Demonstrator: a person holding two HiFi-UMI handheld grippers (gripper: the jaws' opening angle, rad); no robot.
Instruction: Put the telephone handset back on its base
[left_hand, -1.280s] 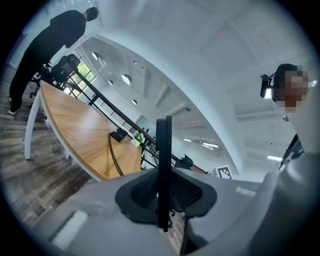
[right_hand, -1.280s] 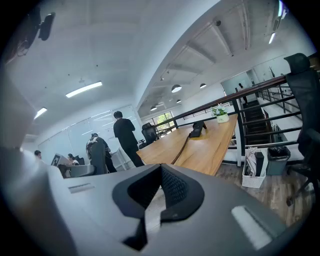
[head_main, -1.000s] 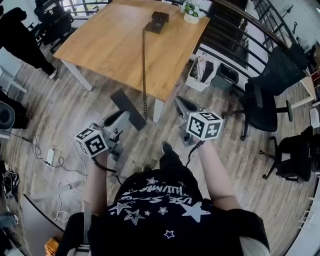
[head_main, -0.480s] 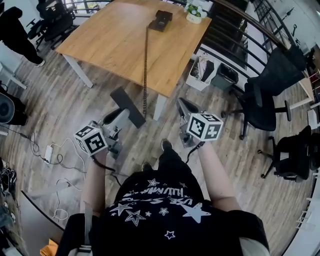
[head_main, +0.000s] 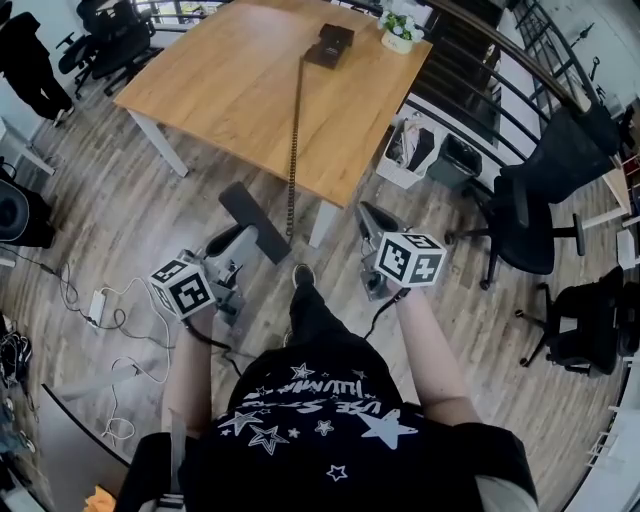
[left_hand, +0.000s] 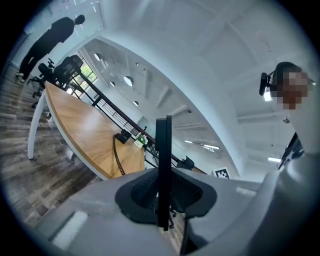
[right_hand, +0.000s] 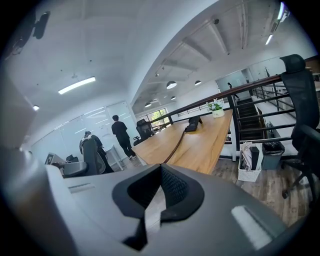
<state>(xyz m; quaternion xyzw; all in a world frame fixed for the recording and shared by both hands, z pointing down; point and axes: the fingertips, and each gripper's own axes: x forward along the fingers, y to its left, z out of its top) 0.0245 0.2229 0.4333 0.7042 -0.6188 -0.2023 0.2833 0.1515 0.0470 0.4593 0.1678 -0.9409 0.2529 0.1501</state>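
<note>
**Spotter:** Your left gripper (head_main: 243, 236) is clamping the handset (head_main: 255, 218) across its middle. In the left gripper view the dark slab is standing edge-on between the pads. Your right gripper (head_main: 370, 218) is riding empty, with its jaws drawn together.

**Operator:** Where is the handset sitting?

**Spotter:** You are holding it in the air over the floor, just off the near edge of the table (head_main: 200, 100). Its long axis is running from 10 o'clock to 4 o'clock in the head view. The coiled cord (head_main: 293, 140) is stretching away from it toward 12 o'clock.

**Operator:** And the base?

**Spotter:** The base (head_main: 330, 45) is lying near the far edge, at 1 o'clock from your left gripper and well apart from it. Your right gripper is a little nearer, but I judge the left will be doing the carrying. The cradle's direction is too small to tell.
</note>
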